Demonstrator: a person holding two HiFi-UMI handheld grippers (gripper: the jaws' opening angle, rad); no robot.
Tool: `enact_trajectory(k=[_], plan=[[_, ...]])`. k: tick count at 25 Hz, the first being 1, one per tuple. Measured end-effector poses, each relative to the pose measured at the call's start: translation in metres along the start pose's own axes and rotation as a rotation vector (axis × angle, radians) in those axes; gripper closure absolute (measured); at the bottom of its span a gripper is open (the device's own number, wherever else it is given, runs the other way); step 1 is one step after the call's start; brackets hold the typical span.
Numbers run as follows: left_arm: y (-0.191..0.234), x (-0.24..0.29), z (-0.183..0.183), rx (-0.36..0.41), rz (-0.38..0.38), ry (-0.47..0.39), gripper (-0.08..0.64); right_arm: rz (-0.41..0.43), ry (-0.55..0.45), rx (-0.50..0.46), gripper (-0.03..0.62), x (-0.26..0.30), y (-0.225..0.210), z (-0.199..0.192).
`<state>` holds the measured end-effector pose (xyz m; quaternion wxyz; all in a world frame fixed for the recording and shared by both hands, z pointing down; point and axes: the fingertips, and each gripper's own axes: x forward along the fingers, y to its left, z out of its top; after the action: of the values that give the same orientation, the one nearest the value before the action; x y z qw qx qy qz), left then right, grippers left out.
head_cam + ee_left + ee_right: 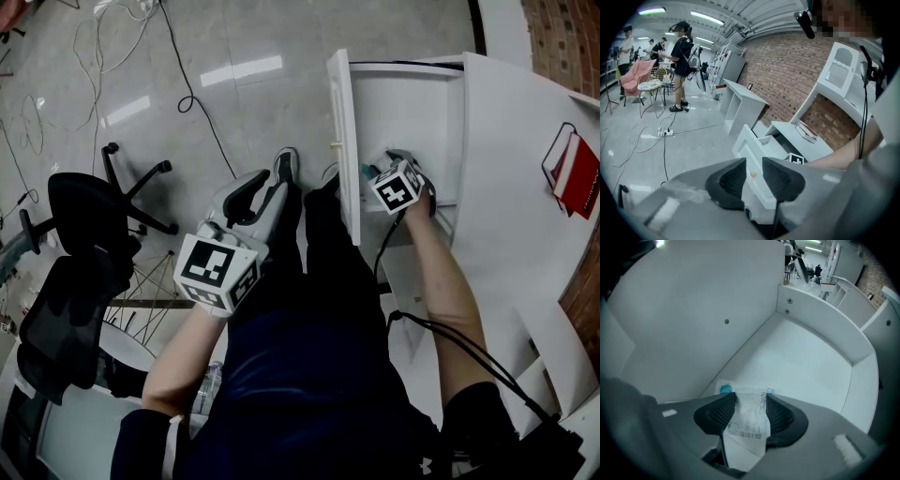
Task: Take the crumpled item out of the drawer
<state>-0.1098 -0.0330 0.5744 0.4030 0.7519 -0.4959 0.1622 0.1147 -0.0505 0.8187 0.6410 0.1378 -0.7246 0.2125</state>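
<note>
Two grippers are in use, one per hand. The right gripper [751, 397] reaches into the single open white drawer [801, 366]. Its jaws stand wide apart, with the one crumpled item [749, 420] between them. This is a clear wrapper with teal print and a barcode, low in the centre of the right gripper view, and it lies on the drawer floor. Its edges reach both pads, but no squeeze shows in it. Its near end runs out of sight under the gripper body, and the print is too small to read.

The left gripper [753, 164] hangs outside the drawer with its jaws a narrow gap apart and nothing in them. Through that gap shows one small knob [753, 174] on the drawer front.

In the head view, the right gripper's marker cube and the hand hide its jaws and the wrapper. At the left edge is one black office chair [80, 253], partly cut off. At the right edge, one red book [574, 173] lies on the cabinet top.
</note>
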Motion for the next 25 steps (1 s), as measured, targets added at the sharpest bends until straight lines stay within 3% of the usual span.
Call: enact_trajectory(k=[7, 14, 21, 25], plan=[[-0.001, 0.002, 0.003, -0.001, -0.010, 0.004, 0.442, -0.042, -0.040, 0.003, 0.513, -0.007, -0.005, 0.009], [-0.013, 0.004, 0.019, 0.033, -0.038, -0.009, 0.442, -0.084, -0.142, 0.080, 0.541, -0.040, -0.008, 0.017], [-0.034, 0.001, 0.042, 0.094, -0.071, -0.040, 0.442, -0.114, -0.359, 0.204, 0.561, -0.104, -0.007, 0.040], [-0.049, -0.002, 0.061, 0.129, -0.100, -0.068, 0.442, -0.171, -0.514, 0.271, 0.564, -0.159, -0.014, 0.055]])
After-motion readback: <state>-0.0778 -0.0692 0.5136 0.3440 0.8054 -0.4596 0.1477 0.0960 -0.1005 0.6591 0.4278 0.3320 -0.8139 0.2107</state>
